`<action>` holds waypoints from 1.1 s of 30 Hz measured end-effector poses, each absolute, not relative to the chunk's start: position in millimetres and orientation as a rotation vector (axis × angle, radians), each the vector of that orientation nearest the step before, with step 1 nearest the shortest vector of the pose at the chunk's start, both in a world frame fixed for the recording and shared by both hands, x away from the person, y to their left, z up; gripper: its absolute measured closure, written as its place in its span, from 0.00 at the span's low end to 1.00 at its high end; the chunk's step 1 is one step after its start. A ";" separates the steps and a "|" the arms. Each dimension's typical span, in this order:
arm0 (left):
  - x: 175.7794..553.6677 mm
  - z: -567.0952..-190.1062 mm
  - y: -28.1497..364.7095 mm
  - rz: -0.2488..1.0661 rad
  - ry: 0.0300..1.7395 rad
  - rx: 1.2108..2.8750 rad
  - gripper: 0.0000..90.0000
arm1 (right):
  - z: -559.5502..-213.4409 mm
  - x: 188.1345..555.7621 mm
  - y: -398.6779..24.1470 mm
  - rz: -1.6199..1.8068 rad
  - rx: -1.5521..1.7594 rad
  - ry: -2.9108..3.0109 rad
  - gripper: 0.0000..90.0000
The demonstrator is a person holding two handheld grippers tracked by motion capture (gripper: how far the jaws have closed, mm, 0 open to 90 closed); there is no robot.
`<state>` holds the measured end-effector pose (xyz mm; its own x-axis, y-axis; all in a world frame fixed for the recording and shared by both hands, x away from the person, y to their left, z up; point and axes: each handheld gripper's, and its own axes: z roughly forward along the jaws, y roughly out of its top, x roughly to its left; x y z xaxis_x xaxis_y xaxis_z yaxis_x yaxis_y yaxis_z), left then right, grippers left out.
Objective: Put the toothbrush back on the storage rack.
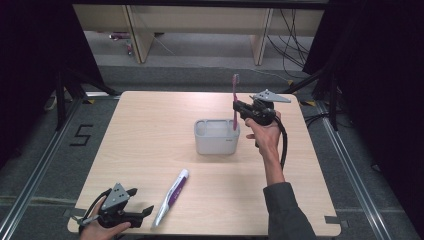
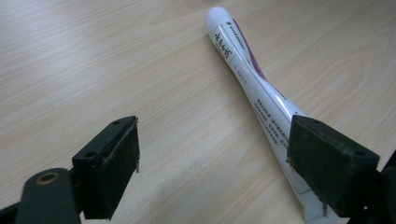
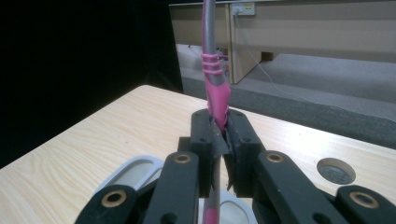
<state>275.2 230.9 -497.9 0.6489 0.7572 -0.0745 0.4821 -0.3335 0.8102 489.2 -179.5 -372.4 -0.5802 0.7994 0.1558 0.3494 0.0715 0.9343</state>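
Nearest the person, the left gripper rests with jaws spread, just left of the toothpaste tube lying well in front of the grey holder. Above the holder's right compartment, the right gripper pinches an upright pink toothbrush.

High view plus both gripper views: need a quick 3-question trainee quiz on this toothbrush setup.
1. True or false: the right claw is shut on the pink plastic toothbrush, held upright.
2. Where does the lower end of the toothbrush sit relative to the grey plastic rectangular holder?
A. lying on the table beside it
B. above or in its right-hand compartment
C. under it
3. Fill in: the left claw is ___, with the white and purple toothpaste tube lying flat on the light wooden table by one of its pads.

Key: 1 true; 2 B; 3 open.
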 end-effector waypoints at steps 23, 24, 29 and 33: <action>274.5 -498.1 230.1 0.394 0.965 2.001 0.18 | -412.1 497.1 -170.7 1.427 1.192 1.994 0.92; 274.5 -498.1 230.1 0.394 0.965 2.001 0.18 | -413.4 497.8 -171.8 1.413 1.170 1.996 0.92; 274.5 -498.0 230.2 0.396 0.963 2.005 0.18 | -417.6 497.2 -171.0 1.421 1.197 1.999 0.92; 274.5 -498.2 230.1 0.395 0.965 2.002 0.18 | -419.8 497.4 -170.9 1.419 1.192 2.008 0.92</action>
